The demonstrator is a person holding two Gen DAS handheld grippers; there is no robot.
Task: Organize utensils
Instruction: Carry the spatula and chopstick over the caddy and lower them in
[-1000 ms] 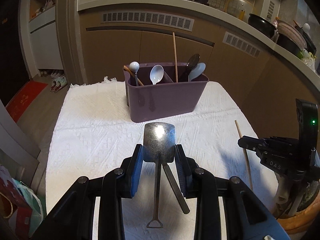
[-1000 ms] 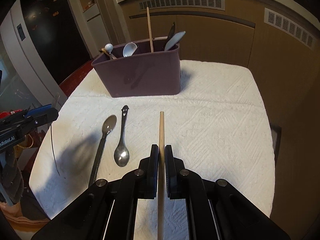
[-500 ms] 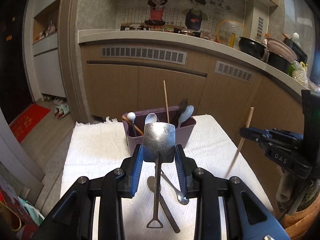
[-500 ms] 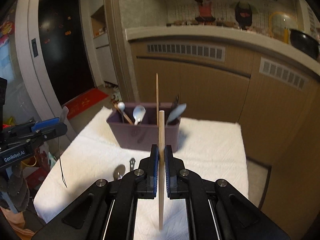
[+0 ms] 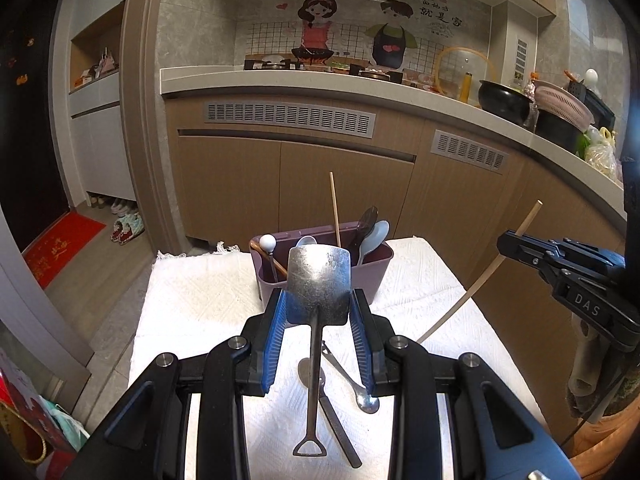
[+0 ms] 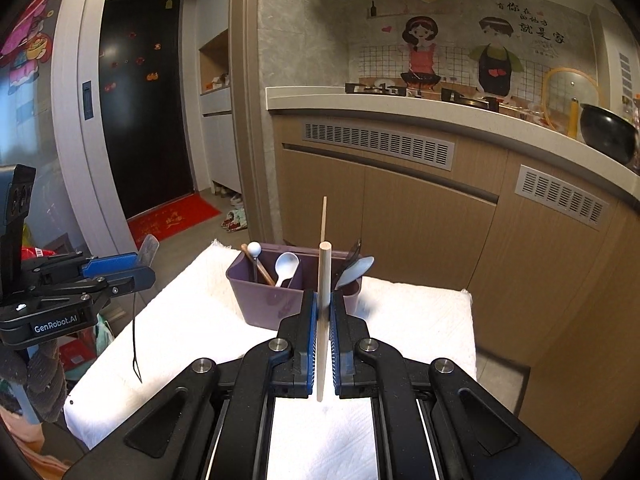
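Both grippers lifted off the towel [image 5: 192, 300]: left gripper [image 5: 319, 312] clamps the metal scoop [image 5: 319, 280], right gripper [image 6: 323, 312] pinches the chopstick [image 6: 323, 280], ready for the purple caddy [image 6: 260, 304] just ahead.

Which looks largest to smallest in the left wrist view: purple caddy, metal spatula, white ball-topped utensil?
1. Metal spatula, though nearness to the camera inflates it.
2. Purple caddy, farther back and partly hidden.
3. White ball-topped utensil.

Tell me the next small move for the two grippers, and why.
Probably carry the right gripper forward to the purple caddy and lower its chopstick beside the one standing there. Both tools are gripped above the towel; the left gripper holds a shovel-shaped spoon.
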